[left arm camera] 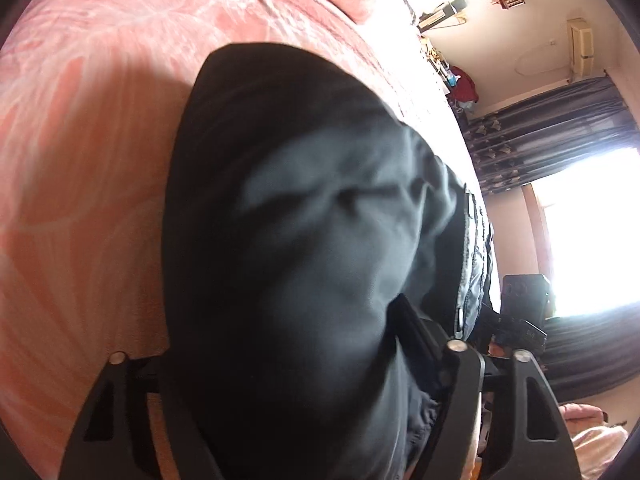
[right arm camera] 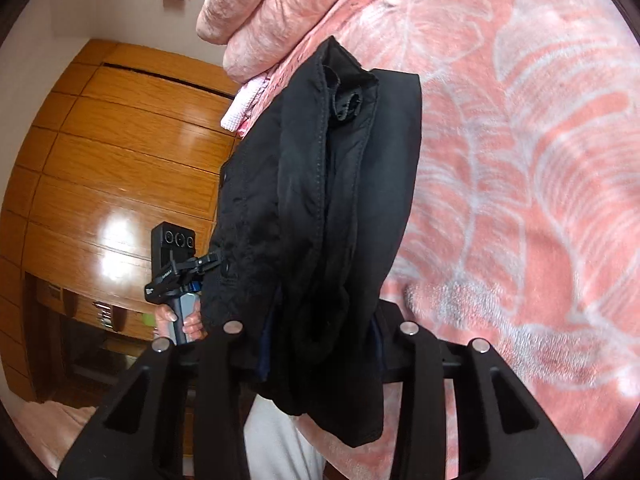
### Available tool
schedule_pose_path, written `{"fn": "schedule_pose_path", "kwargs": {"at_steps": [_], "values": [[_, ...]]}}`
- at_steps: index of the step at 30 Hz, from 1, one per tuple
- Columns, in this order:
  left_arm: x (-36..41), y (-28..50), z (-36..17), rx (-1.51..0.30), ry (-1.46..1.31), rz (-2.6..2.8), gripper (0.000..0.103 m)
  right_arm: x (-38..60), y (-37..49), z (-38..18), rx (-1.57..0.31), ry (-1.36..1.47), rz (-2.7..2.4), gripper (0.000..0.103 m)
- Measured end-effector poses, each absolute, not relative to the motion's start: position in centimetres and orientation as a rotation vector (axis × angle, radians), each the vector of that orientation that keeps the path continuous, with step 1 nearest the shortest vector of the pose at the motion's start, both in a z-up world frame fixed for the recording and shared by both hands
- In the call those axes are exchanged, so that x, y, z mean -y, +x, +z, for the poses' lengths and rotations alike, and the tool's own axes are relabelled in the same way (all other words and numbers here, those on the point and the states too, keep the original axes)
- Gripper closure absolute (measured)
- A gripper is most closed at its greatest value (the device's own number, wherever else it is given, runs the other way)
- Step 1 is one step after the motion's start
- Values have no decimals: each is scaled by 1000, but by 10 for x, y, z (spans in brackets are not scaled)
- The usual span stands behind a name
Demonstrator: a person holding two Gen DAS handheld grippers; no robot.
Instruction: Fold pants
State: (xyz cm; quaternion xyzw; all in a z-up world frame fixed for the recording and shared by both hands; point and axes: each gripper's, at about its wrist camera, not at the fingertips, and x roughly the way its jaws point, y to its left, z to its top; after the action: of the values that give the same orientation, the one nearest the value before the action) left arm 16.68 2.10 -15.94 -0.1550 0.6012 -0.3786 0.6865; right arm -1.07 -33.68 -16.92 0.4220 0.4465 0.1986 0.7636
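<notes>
My right gripper [right arm camera: 320, 336] has its jaws closed on the bunched black pants [right arm camera: 320, 200]. My left gripper [left arm camera: 280, 360] likewise clamps the pants [left arm camera: 280, 220], above the pink bed [left arm camera: 80, 140].

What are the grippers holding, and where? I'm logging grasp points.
Both hold the black pants: the right gripper is shut on a bunched edge, the left gripper on another part; which part is unclear.

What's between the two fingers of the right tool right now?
The black pants, bunched in several folded layers, fill the gap of the right tool; the right wrist view shows it, with the pink bedspread behind.
</notes>
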Motion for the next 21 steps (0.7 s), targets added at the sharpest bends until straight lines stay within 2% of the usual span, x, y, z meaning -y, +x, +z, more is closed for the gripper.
{"fn": "schedule_pose_path", "kwargs": {"at_steps": [4, 7, 15, 20, 21], "values": [[-8, 156, -144, -1325, -310, -819, 60, 328, -15, -131, -921, 811, 428, 70], [7, 151, -135, -1283, -336, -842, 64, 335, -17, -105, -886, 736, 397, 71], [82, 172, -104, -1092, -334, -952, 65, 415, 1, -79, -807, 675, 313, 70], [131, 201, -128, -1139, -271, -913, 65, 462, 42, -118, -864, 726, 267, 67], [134, 205, -136, -1165, -254, -894, 60, 467, 48, -132, -894, 740, 257, 65]]}}
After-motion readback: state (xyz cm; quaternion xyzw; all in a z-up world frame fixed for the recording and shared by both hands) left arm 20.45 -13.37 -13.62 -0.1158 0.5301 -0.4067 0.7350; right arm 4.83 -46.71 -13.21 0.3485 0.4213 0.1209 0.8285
